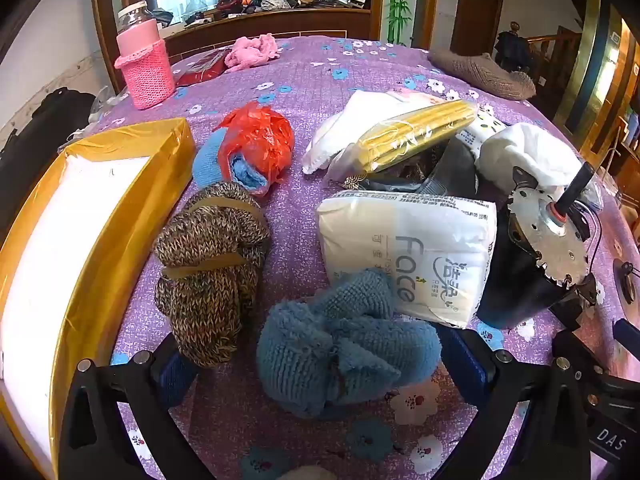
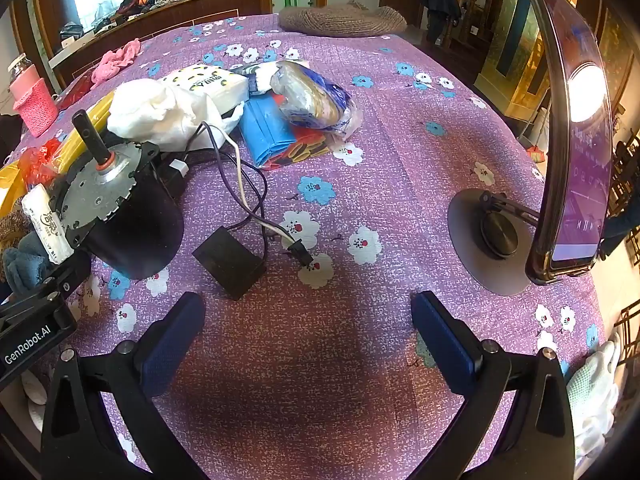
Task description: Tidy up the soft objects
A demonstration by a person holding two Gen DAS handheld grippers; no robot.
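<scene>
In the left wrist view my left gripper is open, its blue pads on either side of a blue knitted item lying on the purple flowered cloth. A brown marled knit bundle tied with rubber bands lies just left of it. A white tissue pack lies behind it. A yellow box with a white inside stands at the left. My right gripper is open and empty over bare cloth.
A black motor with wires and a small black box lies between the grippers. Also here: an orange bag with blue knit, a yellow packet, white cloth, a pink-sleeved jar, and a phone on a stand at the right.
</scene>
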